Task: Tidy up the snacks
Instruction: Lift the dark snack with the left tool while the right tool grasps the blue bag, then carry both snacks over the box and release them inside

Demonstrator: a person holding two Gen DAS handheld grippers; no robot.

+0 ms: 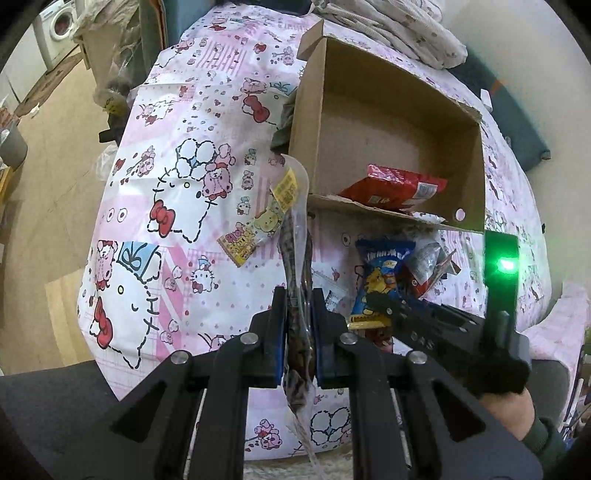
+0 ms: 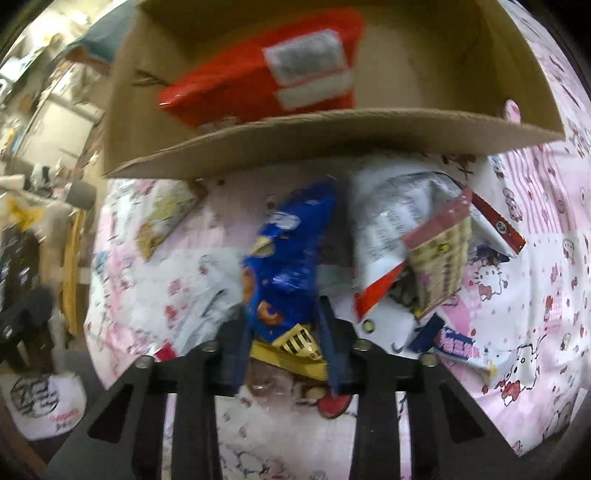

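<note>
My left gripper point(image 1: 298, 295) is shut on a long clear packet point(image 1: 295, 229) of dark brown snack with a yellow label, held above the bed. An open cardboard box point(image 1: 369, 122) lies beyond it, holding a red packet point(image 1: 391, 186). In front of the box's near flap point(image 2: 332, 136) lies a pile of snacks. My right gripper point(image 2: 282, 310) points down into this pile, its fingers pressing both sides of a blue snack bag point(image 2: 291, 251). The left wrist view shows that right gripper point(image 1: 378, 301) coming in from the right onto the blue bag point(image 1: 384, 269).
A pink cartoon-print sheet point(image 1: 166, 184) covers the bed. A yellow-green snack strip point(image 1: 255, 229) lies left of the box. Silver-white packets point(image 2: 399, 229), a waffle-print pack point(image 2: 439, 273) and a blue-and-white packet point(image 2: 454, 347) lie right of the blue bag. Folded bedding point(image 1: 399, 26) lies behind the box. Floor lies left.
</note>
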